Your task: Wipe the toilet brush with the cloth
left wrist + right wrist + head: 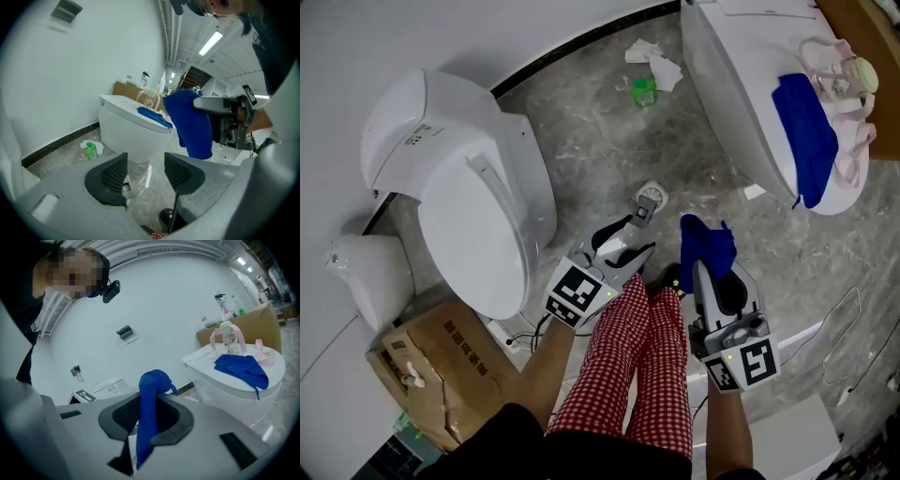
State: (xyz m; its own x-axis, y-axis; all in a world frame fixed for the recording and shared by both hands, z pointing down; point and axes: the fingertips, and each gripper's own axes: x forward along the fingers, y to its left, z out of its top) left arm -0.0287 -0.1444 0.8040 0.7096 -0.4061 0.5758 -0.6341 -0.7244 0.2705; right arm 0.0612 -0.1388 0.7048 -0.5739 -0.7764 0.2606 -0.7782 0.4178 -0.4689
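My right gripper (708, 258) is shut on a blue cloth (705, 236), which bunches above its jaws and hangs down between them (149, 408). In the left gripper view that cloth (190, 124) hangs to the right, ahead of the left jaws. My left gripper (630, 240) is open, with nothing between its pads (112, 176). A black round thing (166, 218) with a thin dark rod rising from it stands on the floor below the left jaws, near my feet (670, 277). No brush bristles are visible. A small grey-and-white piece (649, 200) lies on the floor just past the left fingertips.
A white toilet (459, 187) stands at the left. A second toilet (722, 84) at the right has another blue cloth (806, 131) and a pink-strapped bottle (844, 75) on its lid. A green bottle (644, 91) and crumpled tissue (656, 61) lie on the floor. A cardboard box (431, 366) sits lower left.
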